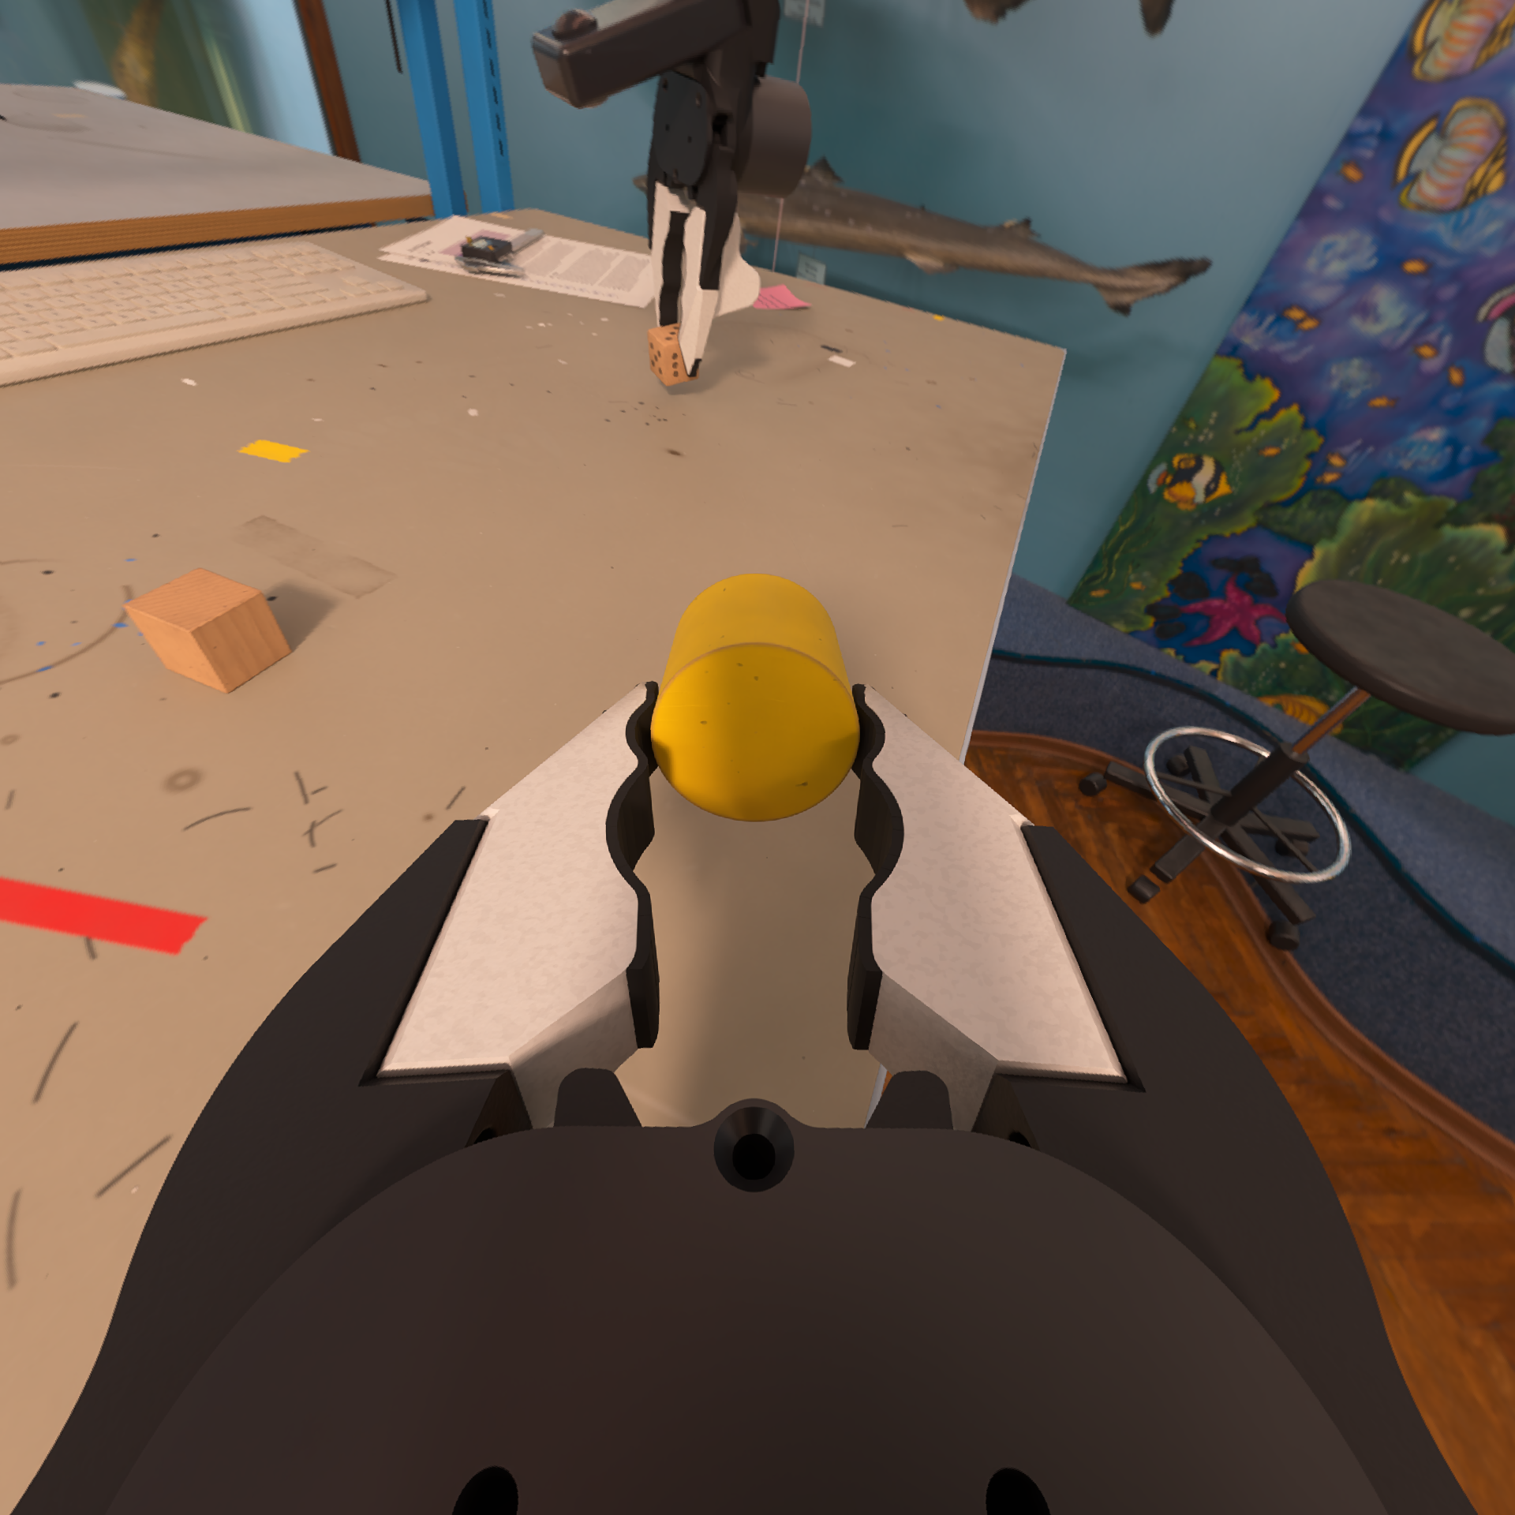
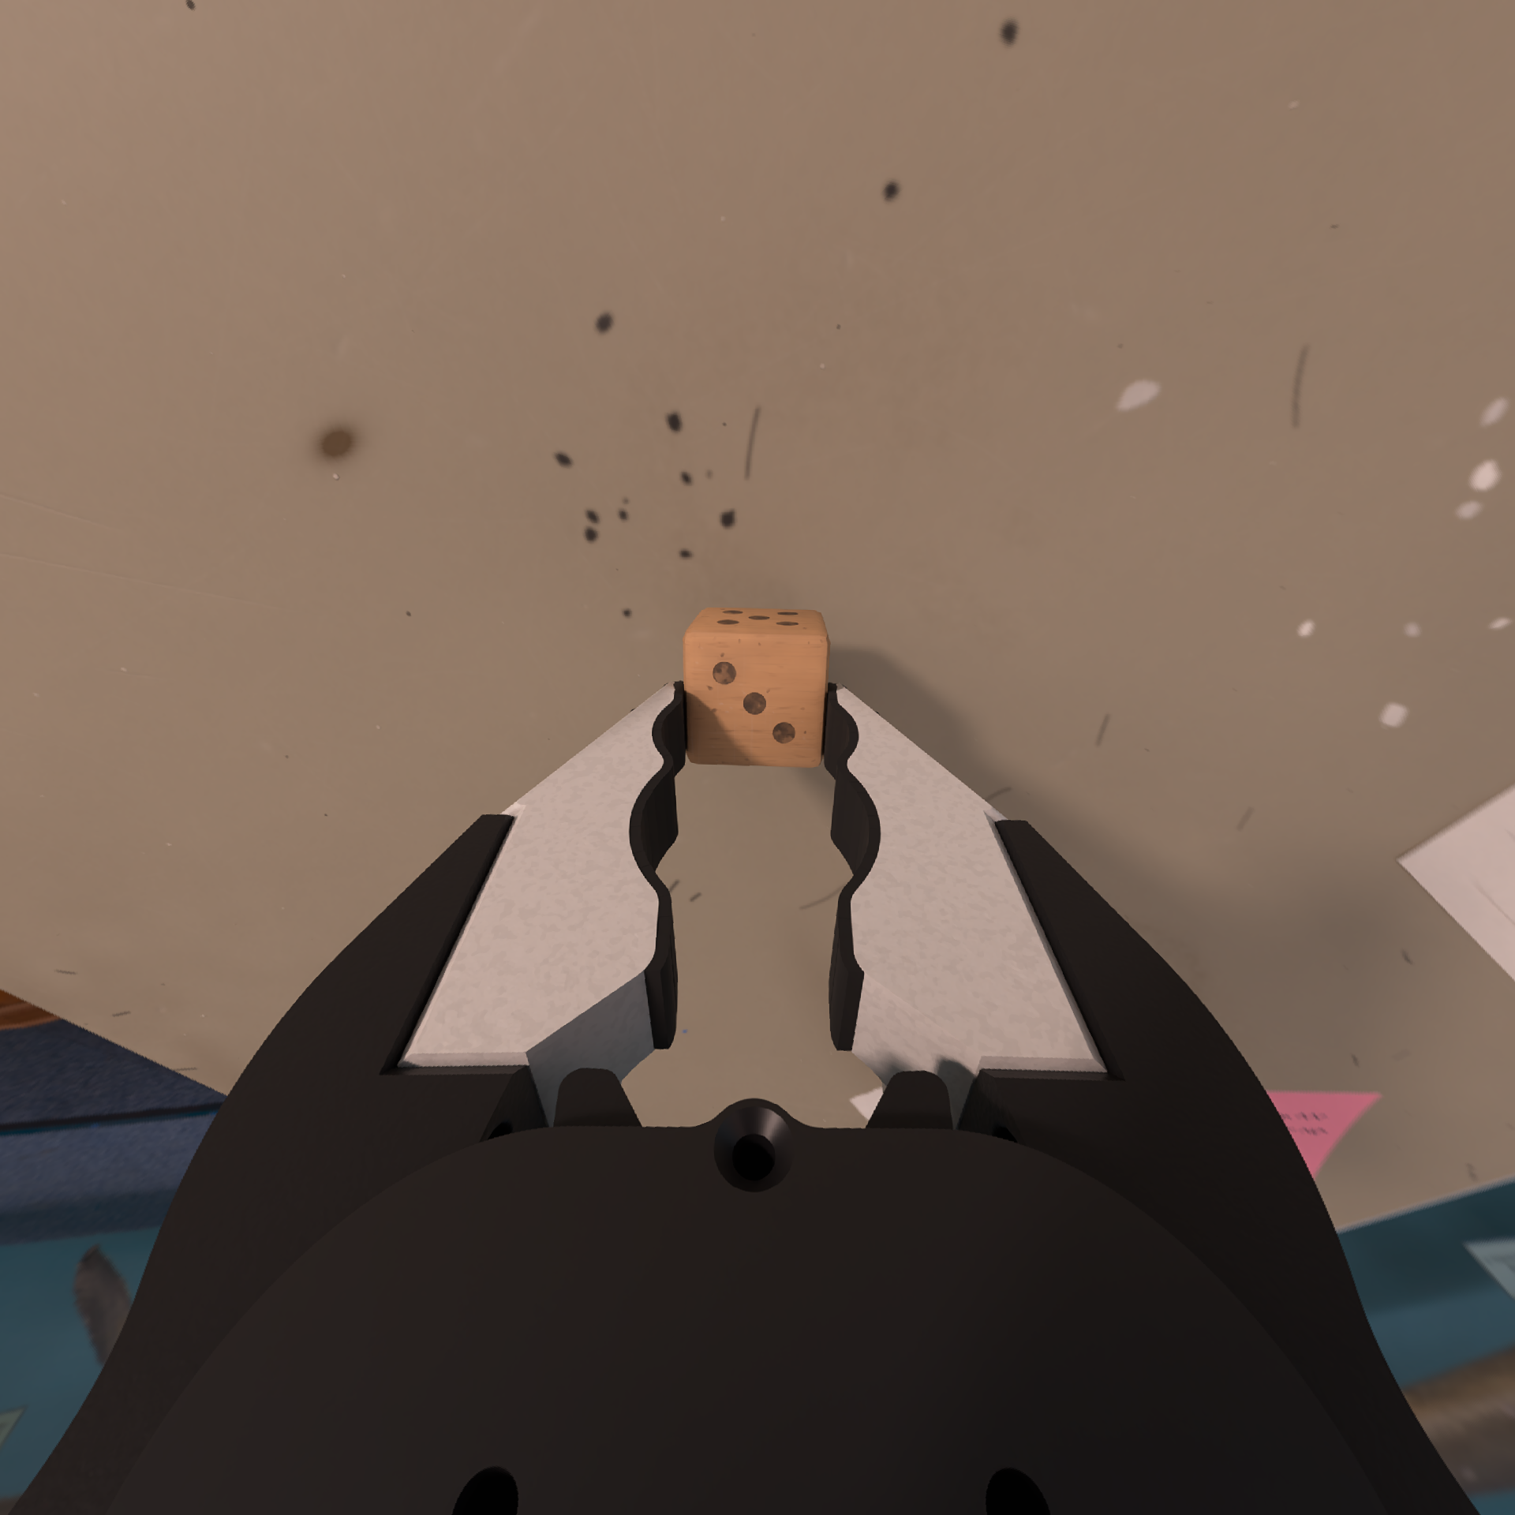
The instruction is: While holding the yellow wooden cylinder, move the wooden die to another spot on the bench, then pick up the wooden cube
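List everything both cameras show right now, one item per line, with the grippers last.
cylinder: 1, yellow, held near the bench's right edge
die: 1, tan with dark dots, far part of bench, between the right gripper's tips
cube: 1, plain tan wood, on the bench, left
bench: 1, beige, speckled
keyboard: 1, cream, far left
papers: a few, white, far edge
sticky note: 1, pink, beside papers
tape: 1 red strip, near left
stool: 1, dark, on the floor at right
left gripper: 1, jaws shut on cylinder
right gripper: 1, jaws shut on die
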